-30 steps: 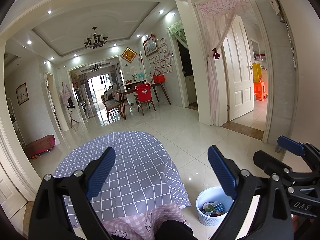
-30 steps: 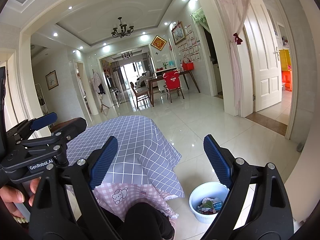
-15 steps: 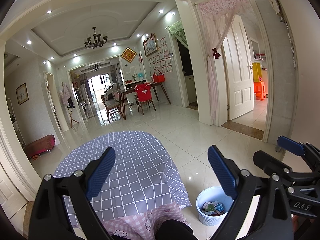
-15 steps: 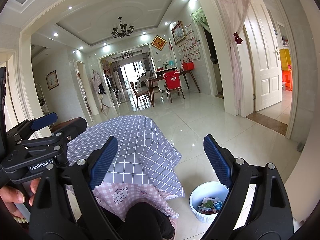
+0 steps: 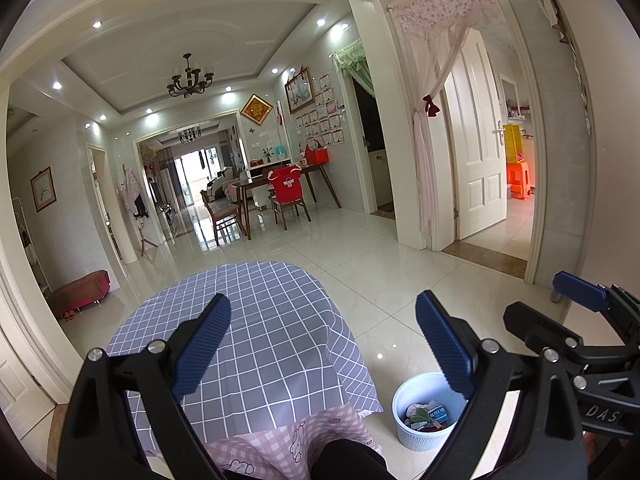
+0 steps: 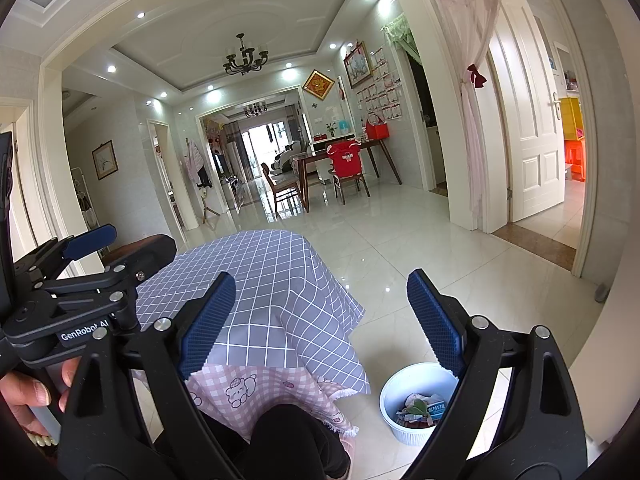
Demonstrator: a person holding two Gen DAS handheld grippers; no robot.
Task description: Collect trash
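On the glossy tiled floor (image 5: 400, 276), just beside the draped edge of the grey checked tablecloth (image 5: 264, 332), stands the white trash bin (image 5: 420, 436) with crumpled wrappers (image 6: 420, 410) inside. Wide bare tiles stretch beyond it to the doorways. The tabletop is bare under its cloth. Both the left gripper (image 5: 320, 344) and the right gripper (image 6: 320, 320) hold their fingers spread wide, gripping nothing — nothing has shifted since the earlier frames, grippers and bin alike.

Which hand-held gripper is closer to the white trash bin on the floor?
Right. The right hand-held gripper hangs almost over the white trash bin; the left hand-held gripper is farther left.
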